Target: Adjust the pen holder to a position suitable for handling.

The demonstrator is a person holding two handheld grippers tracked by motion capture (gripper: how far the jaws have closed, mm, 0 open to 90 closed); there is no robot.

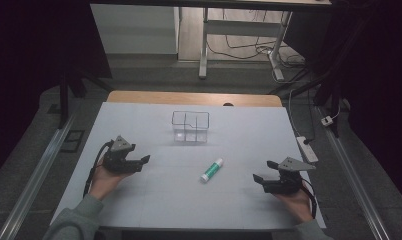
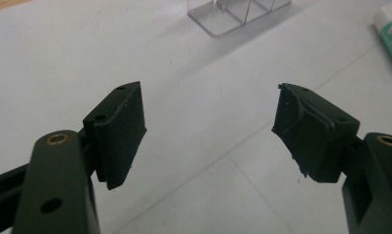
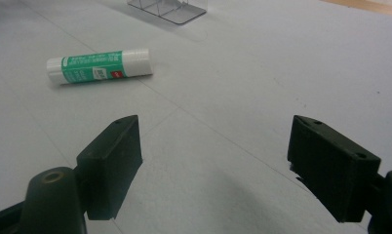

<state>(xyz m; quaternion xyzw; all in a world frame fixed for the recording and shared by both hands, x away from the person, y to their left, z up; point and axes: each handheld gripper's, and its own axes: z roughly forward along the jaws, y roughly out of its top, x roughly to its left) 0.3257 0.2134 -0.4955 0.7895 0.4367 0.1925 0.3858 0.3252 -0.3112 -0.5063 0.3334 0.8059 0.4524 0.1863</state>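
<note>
A green-and-white glue stick (image 1: 211, 170) lies on its side on the white table sheet, between the two hands. It also shows at the top right of the left gripper view (image 2: 390, 30) and at the upper left of the right gripper view (image 3: 98, 65). My left gripper (image 1: 142, 163) is held over the left side of the sheet, jaws apart with nothing between them (image 2: 209, 134). At the right side my right gripper (image 1: 263, 171) points toward the stick, jaws wide with only bare sheet between them (image 3: 213, 165).
A clear plastic organizer box (image 1: 190, 127) with dividers stands at the back middle of the sheet (image 1: 164, 200). The wooden table edge (image 1: 194, 98) shows behind it. A power strip (image 1: 307, 148) and cables lie off the right side.
</note>
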